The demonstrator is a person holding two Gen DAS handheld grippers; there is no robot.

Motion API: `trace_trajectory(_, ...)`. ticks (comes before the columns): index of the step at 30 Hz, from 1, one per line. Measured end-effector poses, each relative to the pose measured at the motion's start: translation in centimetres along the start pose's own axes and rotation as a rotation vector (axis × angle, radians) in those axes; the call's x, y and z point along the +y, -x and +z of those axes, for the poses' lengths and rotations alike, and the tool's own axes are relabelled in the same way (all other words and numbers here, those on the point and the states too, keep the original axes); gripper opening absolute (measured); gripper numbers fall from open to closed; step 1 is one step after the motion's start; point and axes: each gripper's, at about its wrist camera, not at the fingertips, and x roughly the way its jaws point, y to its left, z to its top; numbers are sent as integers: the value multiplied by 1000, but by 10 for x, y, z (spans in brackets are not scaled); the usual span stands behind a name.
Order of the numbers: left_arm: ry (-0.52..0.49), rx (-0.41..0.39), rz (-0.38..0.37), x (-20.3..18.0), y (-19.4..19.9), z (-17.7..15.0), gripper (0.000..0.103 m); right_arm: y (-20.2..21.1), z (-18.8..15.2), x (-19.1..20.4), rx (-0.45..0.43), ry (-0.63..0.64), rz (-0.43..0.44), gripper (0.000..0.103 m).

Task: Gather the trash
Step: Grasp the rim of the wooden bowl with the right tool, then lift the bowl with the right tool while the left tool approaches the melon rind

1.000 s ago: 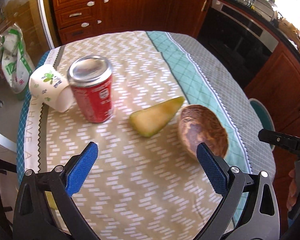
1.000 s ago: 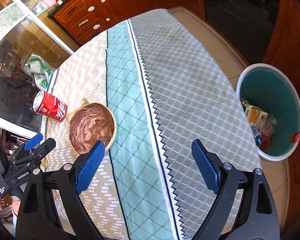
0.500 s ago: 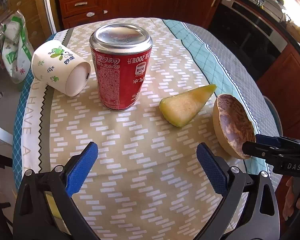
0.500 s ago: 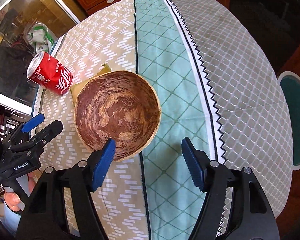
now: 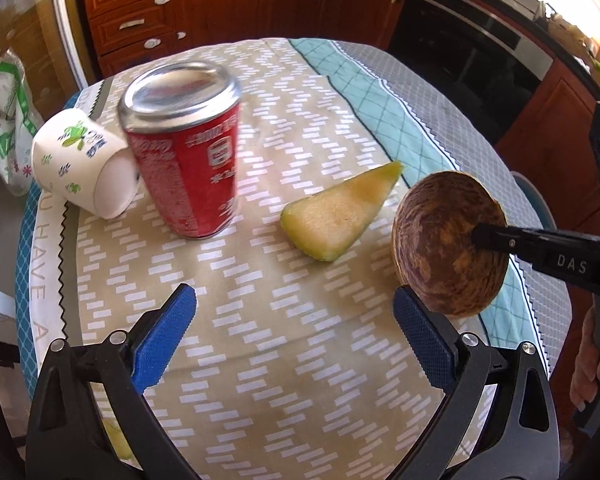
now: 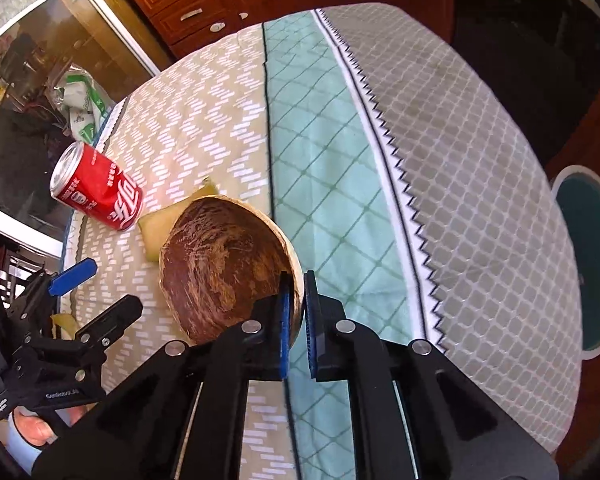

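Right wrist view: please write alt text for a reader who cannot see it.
The right hand-held gripper is shut on the rim of a brown shell half on a patterned tablecloth. Beyond it lie a melon rind and a red can; the left hand-held gripper is open at lower left.

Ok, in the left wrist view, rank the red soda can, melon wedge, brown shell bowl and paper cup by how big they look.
1. Red soda can, largest.
2. Brown shell bowl and pale green melon wedge: too alike to rank.
3. White printed paper cup, smallest, though farther off.
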Motion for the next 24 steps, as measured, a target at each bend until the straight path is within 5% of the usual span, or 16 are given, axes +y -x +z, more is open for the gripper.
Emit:
trace_trajectory(8, -345, -19, 87, -60, -15, 24, 99, 18, 0, -65, -36, -136, -60, 7)
trace_trajectory(24, -385, 109, 9, -70, -57, 46, 99, 19, -8, -82, -37, -154, -19, 7)
